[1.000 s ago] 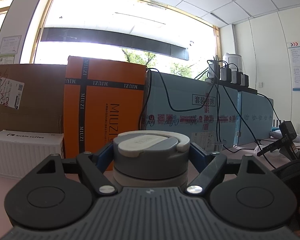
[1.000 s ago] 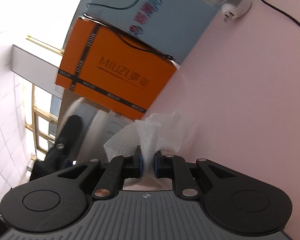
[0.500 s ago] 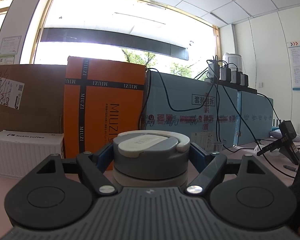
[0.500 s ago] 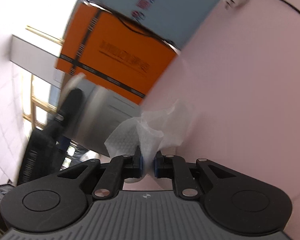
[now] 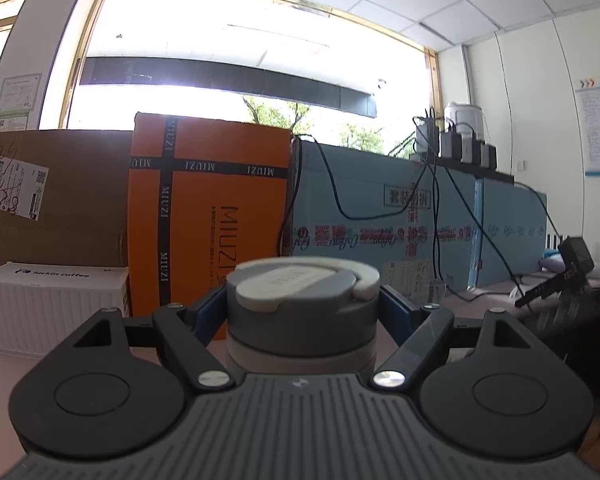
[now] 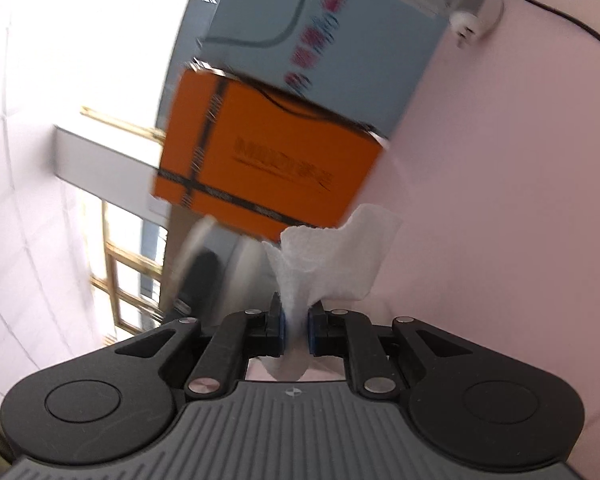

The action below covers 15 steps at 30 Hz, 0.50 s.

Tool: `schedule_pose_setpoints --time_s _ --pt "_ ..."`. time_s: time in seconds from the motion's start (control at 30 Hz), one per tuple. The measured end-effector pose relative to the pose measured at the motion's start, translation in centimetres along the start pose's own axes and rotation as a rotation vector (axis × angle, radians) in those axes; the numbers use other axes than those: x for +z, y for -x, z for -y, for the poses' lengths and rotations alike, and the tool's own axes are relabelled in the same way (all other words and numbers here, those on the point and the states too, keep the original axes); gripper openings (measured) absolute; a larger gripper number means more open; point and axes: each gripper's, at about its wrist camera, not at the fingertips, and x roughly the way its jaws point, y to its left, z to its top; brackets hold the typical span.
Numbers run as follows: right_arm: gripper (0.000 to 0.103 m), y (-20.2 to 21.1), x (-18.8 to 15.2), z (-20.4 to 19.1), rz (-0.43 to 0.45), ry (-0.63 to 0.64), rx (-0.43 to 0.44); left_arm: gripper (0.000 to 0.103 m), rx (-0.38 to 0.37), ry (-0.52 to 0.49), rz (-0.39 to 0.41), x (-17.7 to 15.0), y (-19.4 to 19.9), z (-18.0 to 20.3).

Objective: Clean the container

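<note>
Left wrist view: the left tool [image 5: 302,316] stands with its blue-padded fingers [image 5: 208,314] spread wide and clamped on either side of the container [image 5: 302,320], a grey cylinder with a pale lid, held upright over the pink worktop [image 5: 496,300]. Behind it, from the left, a brown carton [image 5: 60,200] carries a shipping label, a white box [image 5: 52,308] reads "luckin coffee", an orange box [image 5: 208,208] reads "MIUZI" on its black bands and its face, and a long blue box [image 5: 400,220] bears red and black Chinese print too small to read. Black cables [image 5: 340,200] drape over the blue box.

Right wrist view: the frame is tilted and blurred. The right tool [image 6: 296,326] has its fingers drawn nearly together, pinching a white tissue [image 6: 332,260] that fans out above them. To the left of the tissue the container [image 6: 240,264] shows as a blurred grey shape beside a dark finger of the other tool.
</note>
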Motion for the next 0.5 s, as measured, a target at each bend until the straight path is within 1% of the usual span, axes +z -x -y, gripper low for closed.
schedule_pose_setpoints --time_s 0.1,0.17,0.27,0.3,0.37,0.4,0.5 --pt "0.012 1.0 1.0 -1.2 0.063 0.058 -0.006 0.079 0.002 -0.018 0.002 -0.3 0.0 0.1" --pt "0.012 1.6 1.9 -2.4 0.101 0.096 0.009 0.08 0.003 -0.026 -0.002 -0.4 -0.2 0.3" --pt "0.012 2.2 2.9 -4.9 0.158 0.187 0.055 0.081 0.004 -0.031 -0.027 -0.9 -0.6 0.3" --pt "0.012 2.2 3.0 -5.8 0.169 0.221 0.079 0.081 0.005 -0.035 -0.02 -1.1 -0.6 0.4" --pt "0.012 1.9 3.1 -7.4 0.158 0.276 0.125 0.082 0.013 -0.06 -0.017 -1.2 -0.7 0.7" --pt "0.012 1.5 3.0 -8.1 0.139 0.308 0.129 0.082 0.016 -0.072 -0.015 -1.3 -0.7 0.8" --pt "0.012 -0.3 2.1 -10.2 0.073 0.426 0.096 0.081 0.019 -0.085 -0.007 -1.5 -0.7 0.9"
